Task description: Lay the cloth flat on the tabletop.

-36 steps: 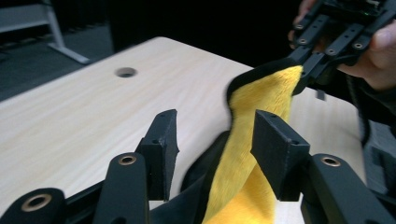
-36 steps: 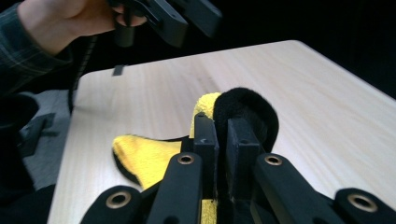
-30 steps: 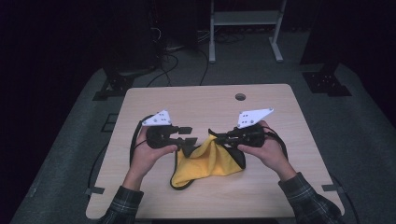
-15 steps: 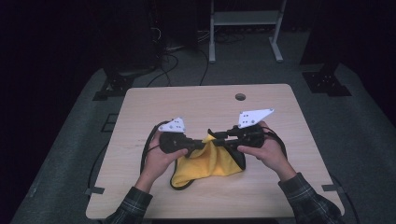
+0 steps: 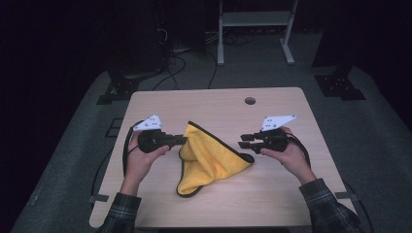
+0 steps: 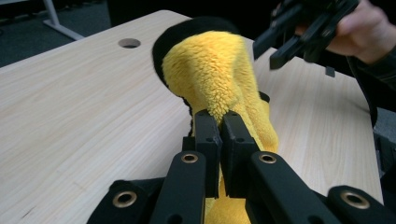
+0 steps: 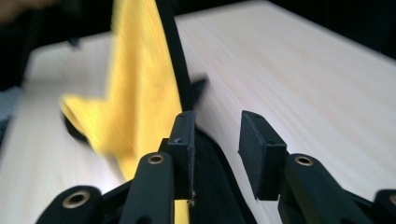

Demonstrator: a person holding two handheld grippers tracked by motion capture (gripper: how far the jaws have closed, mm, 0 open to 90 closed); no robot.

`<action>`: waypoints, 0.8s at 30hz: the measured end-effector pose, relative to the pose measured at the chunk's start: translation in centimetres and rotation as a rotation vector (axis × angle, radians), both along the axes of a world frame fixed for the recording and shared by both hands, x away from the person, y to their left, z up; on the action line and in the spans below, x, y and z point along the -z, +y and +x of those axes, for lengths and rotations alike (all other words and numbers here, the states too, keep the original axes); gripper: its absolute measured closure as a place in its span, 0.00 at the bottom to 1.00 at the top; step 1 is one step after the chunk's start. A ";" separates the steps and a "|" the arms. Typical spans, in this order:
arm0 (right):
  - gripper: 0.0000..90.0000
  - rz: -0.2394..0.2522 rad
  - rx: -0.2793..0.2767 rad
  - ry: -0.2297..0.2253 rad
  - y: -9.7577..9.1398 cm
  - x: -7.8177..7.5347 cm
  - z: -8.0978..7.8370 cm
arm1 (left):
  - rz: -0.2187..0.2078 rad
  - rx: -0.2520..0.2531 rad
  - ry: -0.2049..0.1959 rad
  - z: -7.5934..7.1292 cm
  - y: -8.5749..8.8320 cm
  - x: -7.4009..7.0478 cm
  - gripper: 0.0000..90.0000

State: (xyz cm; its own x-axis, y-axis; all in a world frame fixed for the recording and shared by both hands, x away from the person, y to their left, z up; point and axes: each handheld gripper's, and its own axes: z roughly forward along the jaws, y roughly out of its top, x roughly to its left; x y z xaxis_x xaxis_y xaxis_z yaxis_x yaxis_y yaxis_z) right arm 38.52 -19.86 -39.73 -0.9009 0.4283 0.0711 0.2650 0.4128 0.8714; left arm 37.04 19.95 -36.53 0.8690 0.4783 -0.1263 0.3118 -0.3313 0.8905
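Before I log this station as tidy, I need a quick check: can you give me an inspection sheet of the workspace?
Surface: pale wood table with a round hole near the far edge.
Job's things: yellow cloth with black edging, partly lifted at its left side, the rest lying on the table.
Clutter: nothing seen.
Grippers: left gripper shut on the cloth; right gripper has just been opening, jaws apart, beside the cloth's right corner, nothing pressed between them.
Cables: black cable loops from the left gripper; more cables on the floor beyond the table.
Surroundings: dark room, grey floor, white stand at the back.
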 end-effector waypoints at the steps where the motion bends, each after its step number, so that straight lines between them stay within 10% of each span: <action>1: 0.72 -0.018 0.011 0.023 -0.8 1.0 0.4 | -0.001 -0.003 0.000 0.0 0.1 0.0 0.96; 9: 0.68 -0.131 0.031 0.125 -2.4 5.4 1.9 | 0.000 -0.046 -0.001 0.3 1.5 0.0 0.96; 24: 0.67 -0.109 0.011 0.138 -1.1 5.8 2.9 | -0.025 -0.112 0.030 1.0 3.9 1.0 0.97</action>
